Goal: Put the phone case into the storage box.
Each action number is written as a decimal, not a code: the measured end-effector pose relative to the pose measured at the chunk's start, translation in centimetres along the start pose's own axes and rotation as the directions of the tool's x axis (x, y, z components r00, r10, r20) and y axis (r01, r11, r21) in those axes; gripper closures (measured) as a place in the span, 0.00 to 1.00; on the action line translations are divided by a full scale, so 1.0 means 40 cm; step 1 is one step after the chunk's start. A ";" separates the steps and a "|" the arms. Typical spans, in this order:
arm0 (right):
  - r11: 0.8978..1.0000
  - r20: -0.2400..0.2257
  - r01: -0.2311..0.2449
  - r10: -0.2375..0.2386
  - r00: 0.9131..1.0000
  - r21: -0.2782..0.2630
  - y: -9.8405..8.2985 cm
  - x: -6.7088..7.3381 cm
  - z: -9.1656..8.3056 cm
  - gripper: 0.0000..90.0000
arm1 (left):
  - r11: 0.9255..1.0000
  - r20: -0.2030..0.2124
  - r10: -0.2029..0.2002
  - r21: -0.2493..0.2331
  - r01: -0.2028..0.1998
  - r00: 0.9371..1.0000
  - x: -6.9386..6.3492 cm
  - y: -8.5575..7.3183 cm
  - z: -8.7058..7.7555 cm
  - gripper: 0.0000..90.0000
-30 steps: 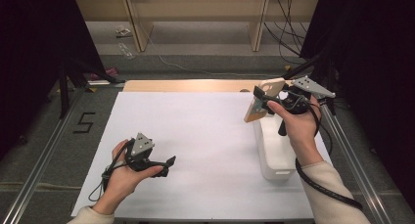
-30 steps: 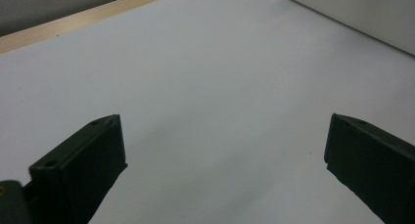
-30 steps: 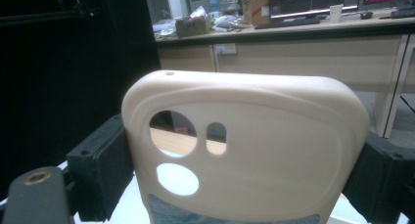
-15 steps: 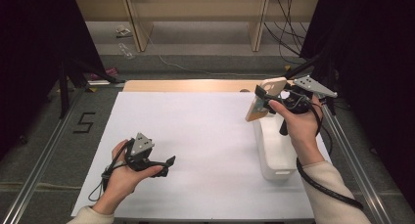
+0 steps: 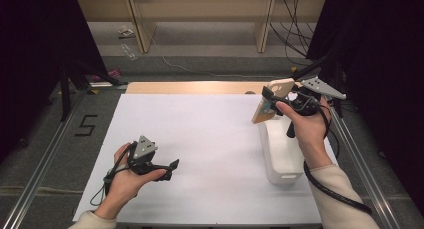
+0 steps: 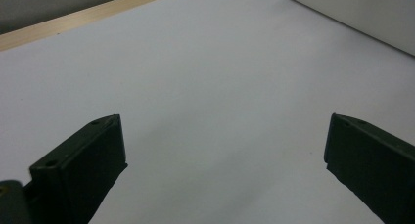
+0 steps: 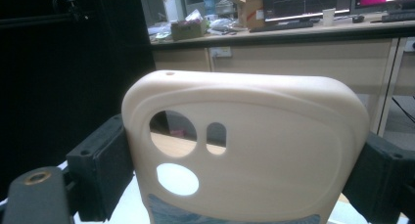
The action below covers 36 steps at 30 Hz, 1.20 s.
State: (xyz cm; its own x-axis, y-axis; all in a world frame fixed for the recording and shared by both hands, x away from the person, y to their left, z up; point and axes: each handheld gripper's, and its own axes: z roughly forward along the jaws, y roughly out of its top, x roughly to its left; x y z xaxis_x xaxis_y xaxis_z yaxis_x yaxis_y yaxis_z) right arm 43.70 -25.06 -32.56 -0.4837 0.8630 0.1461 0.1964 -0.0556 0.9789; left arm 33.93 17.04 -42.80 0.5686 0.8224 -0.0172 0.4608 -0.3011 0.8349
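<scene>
Two grippers were over the white table sheet (image 5: 210,139) in the high view. The left gripper (image 5: 172,165) rested low near the sheet's front left part, held in the person's left hand (image 5: 122,176), its jaws pointing right and spread with nothing between them. The right gripper (image 5: 267,101) was raised at the far right side, held in the right hand (image 5: 307,126), and it clamped a beige phone case (image 5: 270,99) that stood tilted above the far end of a white rectangular box (image 5: 282,154). That box lay on the sheet along its right edge.

From the left gripper view, both black jaws stood wide apart over bare white sheet (image 6: 215,87), and a wall of the white box (image 6: 362,13) showed at the upper right, well apart from the jaws.

From the right gripper view, the phone case (image 7: 264,136) was upright between the two jaws, which pressed on its left and right edges; its camera cut-outs sat at the upper left. A wooden desk (image 7: 293,53) stood behind.
</scene>
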 end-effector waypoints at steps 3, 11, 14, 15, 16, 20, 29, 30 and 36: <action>1.000 0.002 -0.001 0.001 1.000 0.000 0.000 -0.002 0.000 0.14 | 1.000 0.000 -0.002 -0.001 0.002 1.000 0.000 0.000 0.000 0.01; 1.000 0.006 -0.001 0.001 1.000 -0.003 0.000 -0.006 -0.001 0.14 | 1.000 -0.001 -0.003 -0.003 0.003 1.000 0.001 0.000 -0.001 0.01; 1.000 0.008 -0.001 0.001 1.000 -0.002 0.000 -0.006 -0.001 0.14 | 1.000 -0.001 -0.004 -0.003 0.004 1.000 0.000 0.000 -0.001 0.01; 1.000 0.008 -0.001 0.001 1.000 -0.002 0.001 -0.007 -0.001 0.14 | 1.000 -0.001 -0.004 -0.002 0.004 1.000 0.000 0.000 -0.001 0.01; 1.000 0.010 -0.003 0.003 1.000 -0.002 0.001 -0.007 -0.001 0.14 | 1.000 -0.001 -0.004 -0.002 0.004 1.000 0.000 0.000 -0.001 0.01; 1.000 0.014 -0.003 0.003 1.000 -0.003 0.002 -0.010 -0.003 0.14 | 1.000 0.000 -0.003 -0.003 0.003 1.000 0.001 0.000 -0.001 0.02; 1.000 0.023 -0.007 0.007 1.000 -0.006 0.002 -0.015 -0.005 0.14 | 1.000 0.000 -0.003 -0.002 0.003 1.000 0.001 0.001 -0.001 0.02; 1.000 0.023 -0.007 0.007 1.000 -0.006 0.003 -0.016 -0.005 0.14 | 1.000 0.000 -0.004 -0.002 0.004 1.000 0.001 0.001 -0.001 0.02; 1.000 0.027 -0.006 0.006 1.000 -0.008 0.003 -0.018 -0.005 0.14 | 1.000 -0.001 -0.004 -0.003 0.004 1.000 0.001 0.000 -0.001 0.02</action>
State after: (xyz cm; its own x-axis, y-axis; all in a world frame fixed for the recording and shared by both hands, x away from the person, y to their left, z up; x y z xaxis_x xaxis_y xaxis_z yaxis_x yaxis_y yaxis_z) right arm 43.89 -25.77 -32.52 -0.4589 0.8760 0.1482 0.1922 -0.0650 0.9792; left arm 33.93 17.10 -42.76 0.5661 0.8241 -0.0201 0.4610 -0.2962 0.8365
